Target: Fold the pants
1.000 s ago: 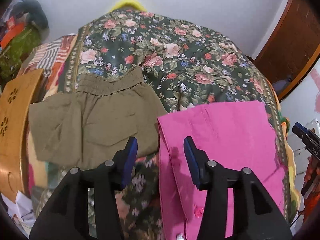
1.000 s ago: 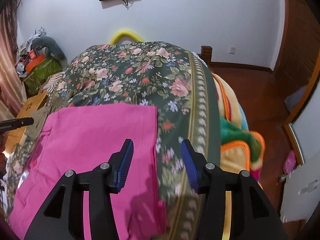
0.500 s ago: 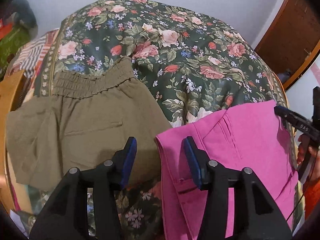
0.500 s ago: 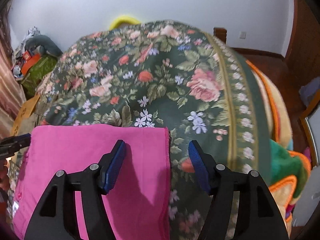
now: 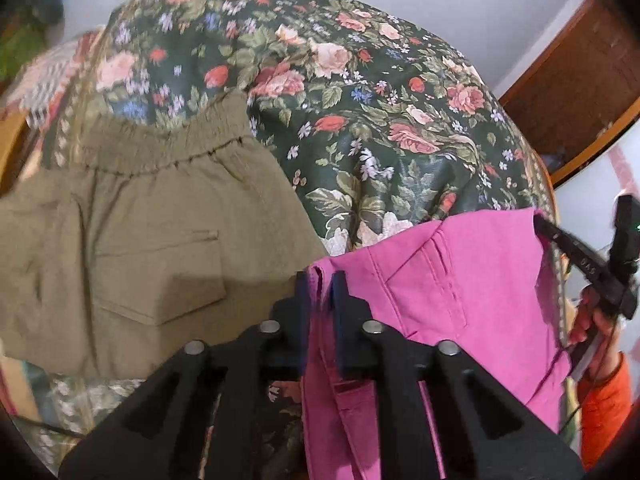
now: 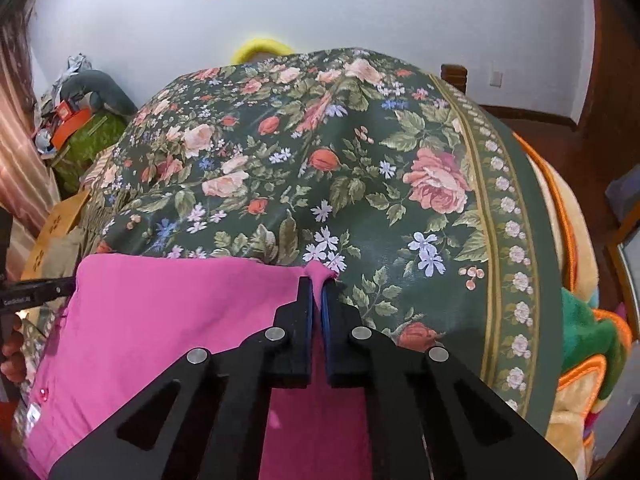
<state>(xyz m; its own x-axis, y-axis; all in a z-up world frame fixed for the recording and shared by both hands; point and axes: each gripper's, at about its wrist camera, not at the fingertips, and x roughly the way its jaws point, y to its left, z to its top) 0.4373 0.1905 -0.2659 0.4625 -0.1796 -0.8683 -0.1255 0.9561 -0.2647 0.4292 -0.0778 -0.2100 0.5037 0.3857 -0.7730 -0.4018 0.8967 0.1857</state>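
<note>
The pink pants [image 5: 460, 292] lie flat on the floral bedspread [image 5: 360, 92]. My left gripper [image 5: 320, 280] is shut on their far left corner. My right gripper [image 6: 318, 284] is shut on the far right corner of the pink pants [image 6: 168, 320], with a small peak of cloth pinched up between the blue pads. The right gripper also shows at the right edge of the left wrist view [image 5: 580, 264]. The left gripper shows at the left edge of the right wrist view [image 6: 36, 292].
Folded olive-green pants [image 5: 132, 240] lie on the bed left of the pink ones. The bedspread [image 6: 360, 168] stretches ahead. Striped and orange blankets [image 6: 580, 320] hang at the bed's right edge. Clutter [image 6: 80, 120] is piled by the far left wall.
Both grippers moved forward and down to the far corners of the pink pants and closed on the cloth; half a second ago both were open.
</note>
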